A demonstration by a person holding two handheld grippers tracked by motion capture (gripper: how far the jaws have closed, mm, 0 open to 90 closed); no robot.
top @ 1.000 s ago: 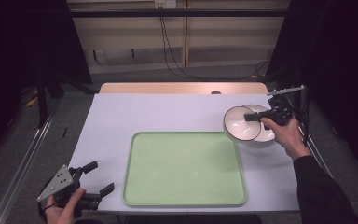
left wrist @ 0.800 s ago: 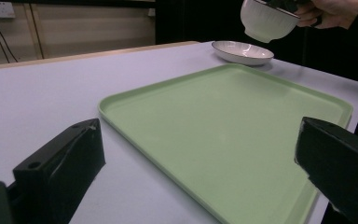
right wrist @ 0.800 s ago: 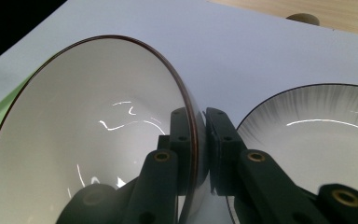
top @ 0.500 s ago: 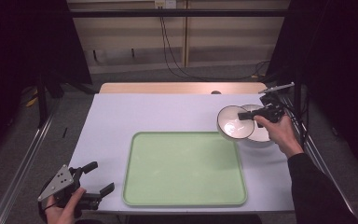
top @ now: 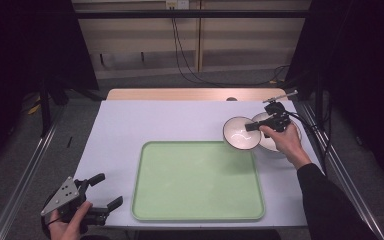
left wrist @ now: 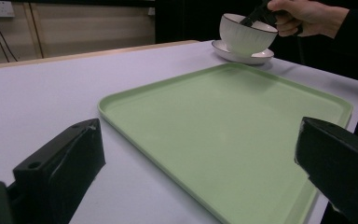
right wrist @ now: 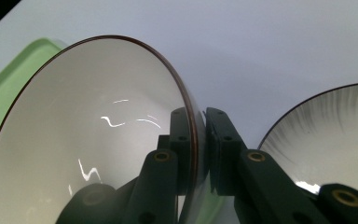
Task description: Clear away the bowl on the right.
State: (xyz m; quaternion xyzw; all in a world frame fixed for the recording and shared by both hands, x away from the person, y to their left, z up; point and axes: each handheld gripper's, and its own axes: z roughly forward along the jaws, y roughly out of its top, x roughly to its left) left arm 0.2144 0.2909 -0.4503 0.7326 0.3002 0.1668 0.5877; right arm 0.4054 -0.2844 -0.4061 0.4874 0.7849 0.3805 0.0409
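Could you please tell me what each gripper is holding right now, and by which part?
The right gripper holds the bowl by its rim, one jaw inside and one outside. The left gripper holds nothing.

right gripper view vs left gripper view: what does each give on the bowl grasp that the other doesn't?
Right gripper view: the right gripper has its black jaws clamped on the dark-edged rim of the white ceramic bowl, one jaw inside and one outside.

Left gripper view: that bowl is lifted, just above a shallow white dish, with the left gripper's jaws wide apart in front.

Both: the bowl, the dish, the pale green plastic tray and the white table.
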